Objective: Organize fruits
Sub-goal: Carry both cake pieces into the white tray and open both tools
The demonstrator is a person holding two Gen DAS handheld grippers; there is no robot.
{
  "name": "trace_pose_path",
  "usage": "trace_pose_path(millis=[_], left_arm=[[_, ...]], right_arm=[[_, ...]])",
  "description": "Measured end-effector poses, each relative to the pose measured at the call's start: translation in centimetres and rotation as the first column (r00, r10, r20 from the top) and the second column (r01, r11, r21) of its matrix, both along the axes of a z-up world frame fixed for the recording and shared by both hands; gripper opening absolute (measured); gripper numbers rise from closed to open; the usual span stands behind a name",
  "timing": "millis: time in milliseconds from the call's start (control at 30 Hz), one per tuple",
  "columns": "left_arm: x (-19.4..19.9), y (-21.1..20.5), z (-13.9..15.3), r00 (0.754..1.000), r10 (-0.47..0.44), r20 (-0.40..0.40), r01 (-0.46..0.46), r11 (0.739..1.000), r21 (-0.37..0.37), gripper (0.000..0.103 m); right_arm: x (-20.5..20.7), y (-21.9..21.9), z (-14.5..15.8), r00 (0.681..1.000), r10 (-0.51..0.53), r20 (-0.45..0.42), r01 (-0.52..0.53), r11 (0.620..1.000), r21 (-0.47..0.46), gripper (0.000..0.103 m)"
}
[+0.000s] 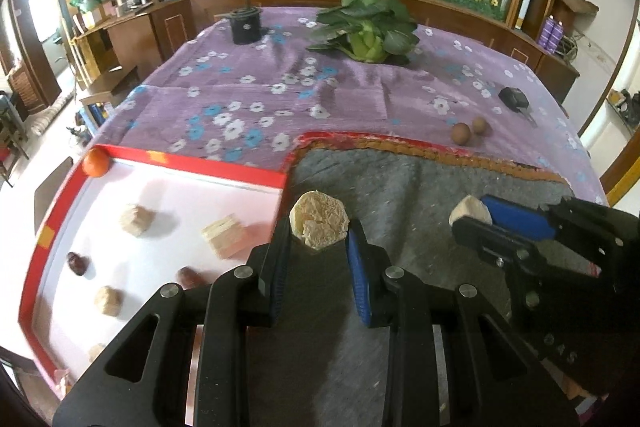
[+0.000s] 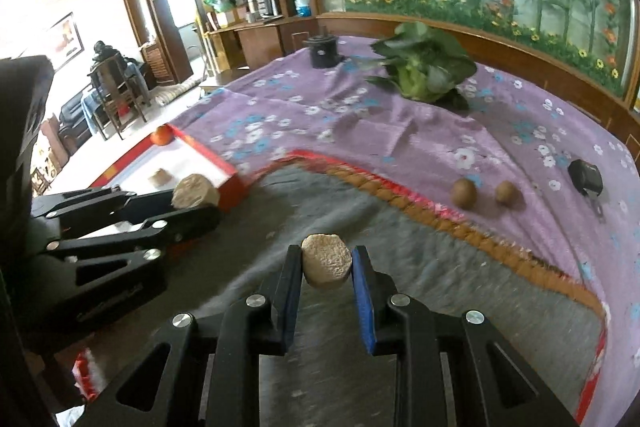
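transport step, by the look of it. left hand-held gripper [image 1: 319, 233] is clamped on a pale rough chunk [image 1: 319, 224], held above the grey mat [image 1: 420, 195] right beside the near-right corner of the red-rimmed tray [image 1: 192, 165]. right hand-held gripper [image 2: 326, 265] is likewise closed on a second pale chunk [image 2: 327, 261], also above the mat, to the right of the left one.

tray sits at left on the tabletop; its white floor carries several pale pieces [image 1: 137, 219], a lighter layered block [image 1: 224, 235], two dark red fruits [image 1: 77, 263], and an orange [image 1: 96, 163] in the far-left corner. two small brown round fruits [image 1: 469, 131] lie on the purple floral cloth [image 1: 280, 79] just past the mat's far edge, well apart from the tray. leafy greens [image 1: 366, 27] and a black canister [image 1: 245, 25] at the far end; a small black device [image 1: 514, 98] at right.

judgement: both chunks are bound for the tray. next move calls for carrying the left chunk over the red rim, lowering to a bare patch of floor clear of the block, then releasing; the right follows. the brown fruits look still to be collected.
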State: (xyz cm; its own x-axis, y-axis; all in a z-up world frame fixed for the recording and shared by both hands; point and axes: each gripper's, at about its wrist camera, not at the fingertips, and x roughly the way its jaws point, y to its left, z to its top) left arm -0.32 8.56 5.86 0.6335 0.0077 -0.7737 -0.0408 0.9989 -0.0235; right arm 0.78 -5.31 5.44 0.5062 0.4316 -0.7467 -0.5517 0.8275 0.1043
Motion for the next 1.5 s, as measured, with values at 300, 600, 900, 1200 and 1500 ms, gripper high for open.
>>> trace_pose_path(millis=[300,600,900,1200,1500], left_arm=[[-2.5,4.3,0.8,0.998,0.062,0.025,-0.062,0.998,-0.002,0.027],[-3.5,10.8,0.9,0.984,0.176,0.025,-0.176,0.984,-0.009,0.027],[-3.0,15.4,-0.9,0.965,0.260,-0.020,-0.261,0.965,-0.034,0.027],[-1.8,17.9,-2.2,0.949,0.311,-0.054,-0.313,0.949,-0.041,0.027],[-0.5,19.3,-3.8,0.932,0.351,-0.090,-0.354,0.935,-0.031,0.027]], right_arm=[[-2.7,4.8,1.0,0.997,0.080,0.011,-0.080,0.997,-0.001,0.024],[-2.9,9.8,1.5,0.987,0.156,0.027,-0.156,0.988,-0.020,0.024],[-1.3,13.8,0.8,0.976,0.217,-0.004,-0.217,0.976,-0.018,0.024],[1.3,18.3,-0.5,0.961,0.274,-0.030,-0.275,0.960,-0.046,0.024],[2.9,21.4,-3.2,0.948,0.308,-0.076,-0.315,0.944,-0.099,0.024]])
